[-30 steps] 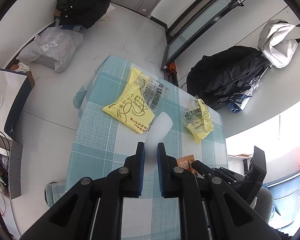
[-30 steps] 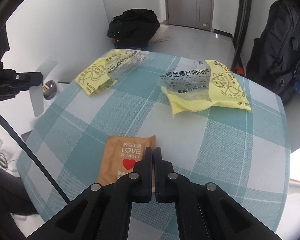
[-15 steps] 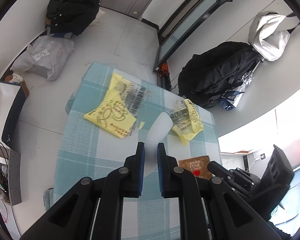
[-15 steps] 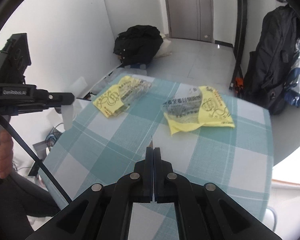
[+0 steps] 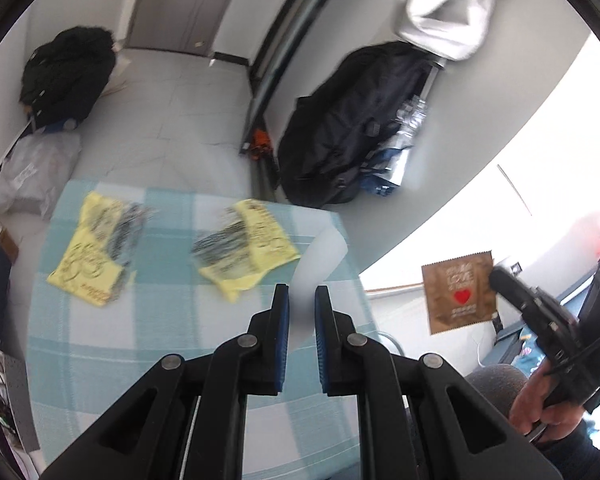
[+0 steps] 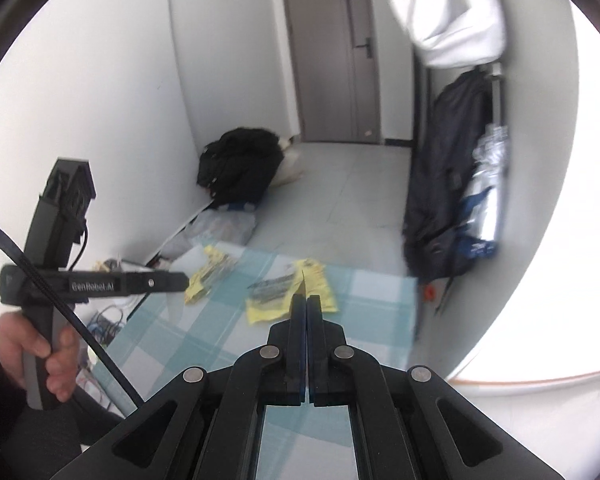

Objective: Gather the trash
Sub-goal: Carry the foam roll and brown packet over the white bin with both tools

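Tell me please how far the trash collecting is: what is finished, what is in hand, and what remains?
Done: nothing looks deposited; no bin shows. In hand: the right tongs are shut on the brown square foil sachet with a red heart, held in the air beside the table. Left: two crumpled yellow plastic wrappers lie on the teal checked tablecloth. The left tongs are open, holding nothing.

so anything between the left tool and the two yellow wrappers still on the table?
Nothing visible. The left tool hangs open over the checked tablecloth, with only bare cloth between it and the near yellow wrapper and the far yellow wrapper. The right tool holds the brown sachet off to the side.
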`<state>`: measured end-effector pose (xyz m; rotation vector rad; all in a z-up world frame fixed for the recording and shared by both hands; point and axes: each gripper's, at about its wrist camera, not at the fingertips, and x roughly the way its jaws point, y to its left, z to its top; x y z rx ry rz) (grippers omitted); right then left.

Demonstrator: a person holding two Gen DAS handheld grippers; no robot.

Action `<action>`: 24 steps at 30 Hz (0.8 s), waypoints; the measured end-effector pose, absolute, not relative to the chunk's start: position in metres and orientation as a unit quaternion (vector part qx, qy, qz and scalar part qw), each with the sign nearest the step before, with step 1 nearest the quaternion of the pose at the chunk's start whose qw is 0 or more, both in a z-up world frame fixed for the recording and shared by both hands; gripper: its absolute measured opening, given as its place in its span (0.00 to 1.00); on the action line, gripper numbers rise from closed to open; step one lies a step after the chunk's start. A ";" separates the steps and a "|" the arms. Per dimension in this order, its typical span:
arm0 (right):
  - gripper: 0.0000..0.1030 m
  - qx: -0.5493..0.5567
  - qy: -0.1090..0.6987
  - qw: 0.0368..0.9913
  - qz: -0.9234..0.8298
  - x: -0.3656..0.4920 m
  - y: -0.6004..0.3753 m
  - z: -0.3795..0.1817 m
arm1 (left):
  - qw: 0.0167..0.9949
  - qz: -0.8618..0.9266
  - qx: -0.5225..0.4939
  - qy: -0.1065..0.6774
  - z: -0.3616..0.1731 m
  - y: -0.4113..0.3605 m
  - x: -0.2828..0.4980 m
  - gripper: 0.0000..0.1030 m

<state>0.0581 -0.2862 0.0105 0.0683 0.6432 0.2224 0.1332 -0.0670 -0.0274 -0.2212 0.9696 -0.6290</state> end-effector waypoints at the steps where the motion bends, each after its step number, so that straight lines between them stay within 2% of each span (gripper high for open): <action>1: 0.00 0.037 0.309 0.945 0.102 0.053 -0.299 0.018 | 0.832 -0.302 -0.097 0.455 -0.022 -0.081 0.130 0.08; 5: 0.00 0.045 0.290 0.954 0.065 0.027 -0.352 0.041 | 0.824 -0.331 -0.093 0.451 -0.010 -0.124 0.122 0.08; 13: 0.00 0.072 0.280 0.957 -0.011 -0.017 -0.444 0.048 | 0.802 -0.386 -0.050 0.453 -0.001 -0.219 0.106 0.08; 19: 0.00 0.111 0.289 0.949 -0.062 -0.040 -0.504 0.020 | 0.779 -0.410 -0.020 0.474 -0.018 -0.279 0.099 0.08; 24: 0.00 0.139 0.313 0.936 -0.083 -0.046 -0.537 -0.022 | 0.748 -0.420 0.004 0.514 -0.055 -0.326 0.098 0.08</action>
